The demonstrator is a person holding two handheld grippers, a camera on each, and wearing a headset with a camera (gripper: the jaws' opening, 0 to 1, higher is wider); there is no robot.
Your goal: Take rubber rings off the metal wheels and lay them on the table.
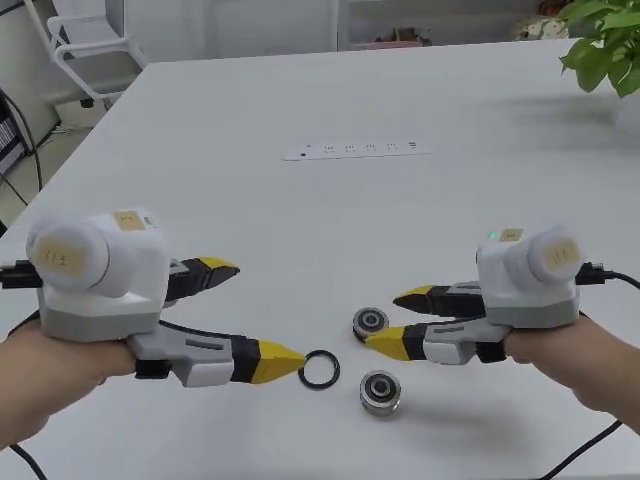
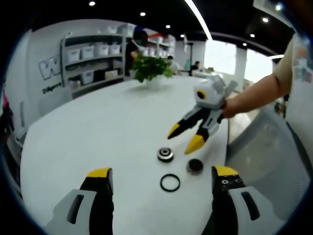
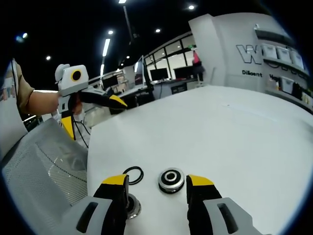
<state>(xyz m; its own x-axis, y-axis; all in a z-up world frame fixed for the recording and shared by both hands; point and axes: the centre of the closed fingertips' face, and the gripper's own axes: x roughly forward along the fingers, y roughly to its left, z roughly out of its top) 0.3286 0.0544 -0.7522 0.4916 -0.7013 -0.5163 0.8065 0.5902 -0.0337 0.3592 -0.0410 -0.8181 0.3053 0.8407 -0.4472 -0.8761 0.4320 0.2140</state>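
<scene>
Jaws of left gripper, right gripper spread, empty. Wheel risks being knocked rolling if clipped off-centre.

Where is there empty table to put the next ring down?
Wide bare table lies between the socket strip and the left hand-held gripper and right hand-held gripper. It is crowded between their tips: the rubber ring, the far metal wheel and the near metal wheel.
</scene>
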